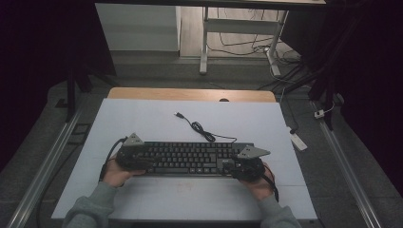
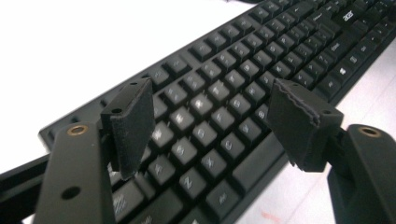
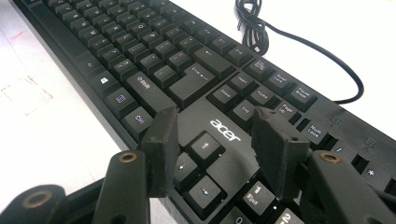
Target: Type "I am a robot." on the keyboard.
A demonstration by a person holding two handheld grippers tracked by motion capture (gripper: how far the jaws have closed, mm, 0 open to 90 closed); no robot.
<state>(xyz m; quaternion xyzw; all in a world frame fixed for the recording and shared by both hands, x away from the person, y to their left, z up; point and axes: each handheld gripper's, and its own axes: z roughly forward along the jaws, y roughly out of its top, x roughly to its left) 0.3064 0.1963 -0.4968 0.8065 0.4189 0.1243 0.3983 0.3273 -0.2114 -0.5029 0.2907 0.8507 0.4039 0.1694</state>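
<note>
A black Acer keyboard point(image 1: 190, 158) lies across the near half of the white table point(image 1: 142, 118), its cable point(image 1: 202, 129) curling away toward the far side with the plug point(image 1: 178, 114) loose. My left gripper point(image 1: 146, 164) is at the keyboard's left end. In the left gripper view it point(image 2: 210, 123) hovers open just above the letter keys point(image 2: 224, 93), with nothing between its pads. At the right end sits my right gripper point(image 1: 226, 166). The right gripper view has it point(image 3: 217, 154) open over the arrow keys point(image 3: 204, 144) beside the logo, gripping nothing.
Bare white tabletop runs in front of and behind the keyboard. A wooden strip point(image 1: 190, 94) borders the far edge. On the floor beyond are a desk frame point(image 1: 204, 47), loose cables and a white power strip point(image 1: 298, 141). Metal rails point(image 1: 52, 156) flank the table.
</note>
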